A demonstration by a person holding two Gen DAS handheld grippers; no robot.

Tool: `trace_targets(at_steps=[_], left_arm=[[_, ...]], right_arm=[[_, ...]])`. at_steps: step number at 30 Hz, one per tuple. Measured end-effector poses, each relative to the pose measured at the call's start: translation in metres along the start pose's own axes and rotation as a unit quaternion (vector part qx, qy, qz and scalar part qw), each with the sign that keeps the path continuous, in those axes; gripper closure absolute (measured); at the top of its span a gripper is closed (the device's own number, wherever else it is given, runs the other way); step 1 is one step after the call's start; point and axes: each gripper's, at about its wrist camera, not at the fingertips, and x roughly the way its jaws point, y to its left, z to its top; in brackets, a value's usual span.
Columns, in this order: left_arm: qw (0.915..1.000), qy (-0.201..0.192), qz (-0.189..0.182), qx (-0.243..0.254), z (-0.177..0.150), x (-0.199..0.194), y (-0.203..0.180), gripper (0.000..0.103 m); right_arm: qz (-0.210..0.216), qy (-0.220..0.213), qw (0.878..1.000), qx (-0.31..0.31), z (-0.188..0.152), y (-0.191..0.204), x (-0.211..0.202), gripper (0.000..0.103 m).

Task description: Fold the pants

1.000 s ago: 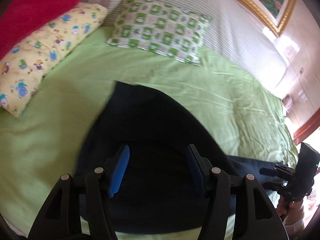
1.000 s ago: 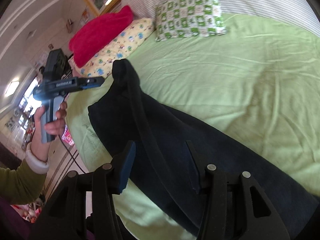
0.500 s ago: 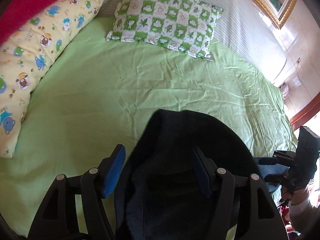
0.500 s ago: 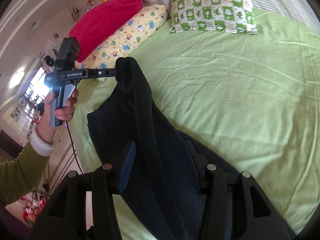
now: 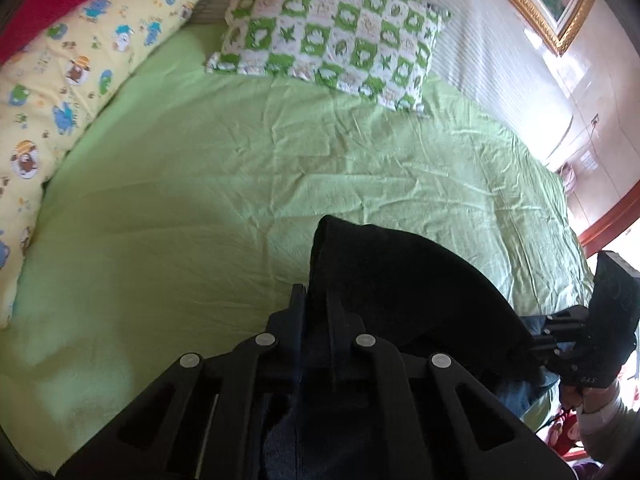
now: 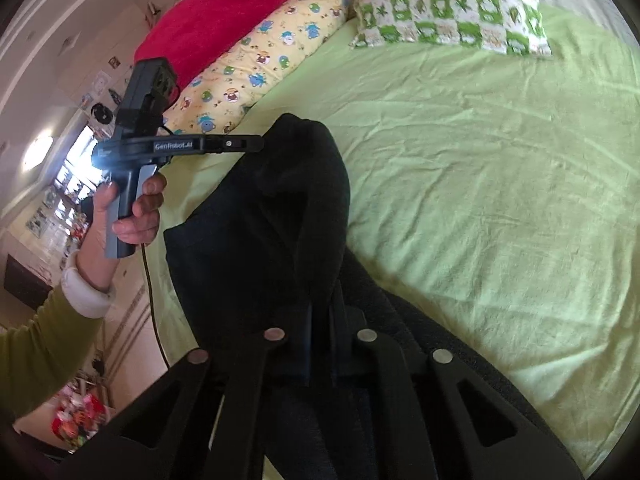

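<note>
One pair of dark pants (image 5: 404, 280), lower centre of both views. Two grippers: the left gripper (image 6: 256, 144) at centre left of the right wrist view, the right gripper (image 5: 536, 340) at the lower right edge of the left wrist view. Three pillows along the top of the frame: one green checked pillow (image 5: 332, 28), one yellow cartoon pillow (image 5: 76, 76), one red pillow (image 6: 216, 20). One green bed sheet (image 5: 200, 184). One gold picture frame (image 5: 532, 8), upper right. One hand (image 6: 136, 212) in a green sleeve (image 6: 36, 352), lower left
</note>
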Motion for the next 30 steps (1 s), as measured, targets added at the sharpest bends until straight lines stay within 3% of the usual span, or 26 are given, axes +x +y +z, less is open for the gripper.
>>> trace_targets(at_steps=[8,15,30], left_arm=[[0.9988,-0.049,0.002,-0.007,-0.032,-0.044,-0.011,0.097],[0.9957,-0.088,0.004,-0.029,-0.086,-0.08,-0.021,0.098],[0.9857,-0.072,0.006,-0.152,-0.181,-0.07,0.021,0.101]], right_arm=[[0.01,-0.021,0.998,-0.062,-0.02,0.044,-0.021,0.096],[0.005,-0.007,0.994,-0.113,-0.053,0.075,-0.021,0.097],[-0.022,0.037,0.991,-0.123,-0.086,0.084,0.02,0.095]])
